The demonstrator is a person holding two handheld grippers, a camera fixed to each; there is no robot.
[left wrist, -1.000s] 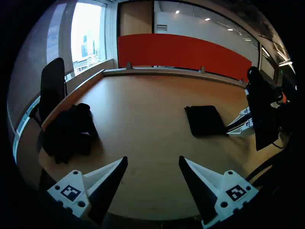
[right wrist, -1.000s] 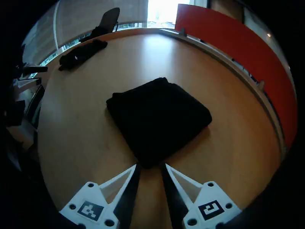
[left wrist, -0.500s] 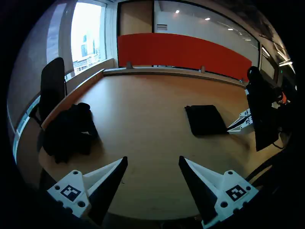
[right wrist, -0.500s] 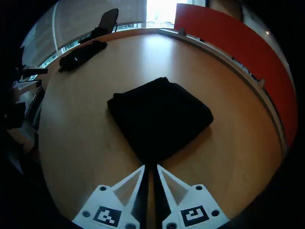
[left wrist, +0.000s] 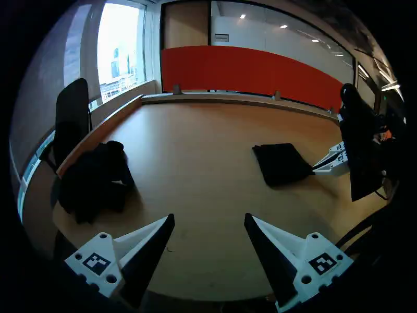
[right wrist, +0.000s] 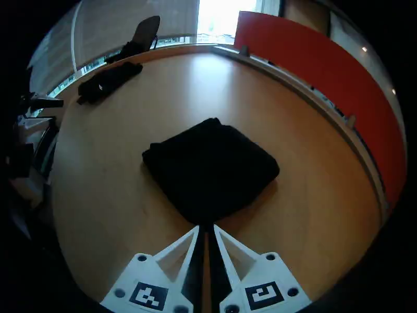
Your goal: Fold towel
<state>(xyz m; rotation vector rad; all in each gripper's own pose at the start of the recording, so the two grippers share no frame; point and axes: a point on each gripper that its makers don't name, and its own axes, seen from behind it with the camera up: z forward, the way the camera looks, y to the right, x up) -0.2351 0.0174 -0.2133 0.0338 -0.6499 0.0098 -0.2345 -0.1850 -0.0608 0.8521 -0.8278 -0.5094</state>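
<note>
Whereas its jaws stood apart a second ago, the right gripper [right wrist: 206, 229] now pinches the folded towel [right wrist: 211, 167] at its near corner, suggesting another fold is beginning. Left gripper [left wrist: 208, 219] stays wide open, idle.

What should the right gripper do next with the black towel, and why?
Probably lift the right gripper slightly, drawing the corner up: its fingers look closed on the near corner of the black towel, which lies flat on the table.
</note>
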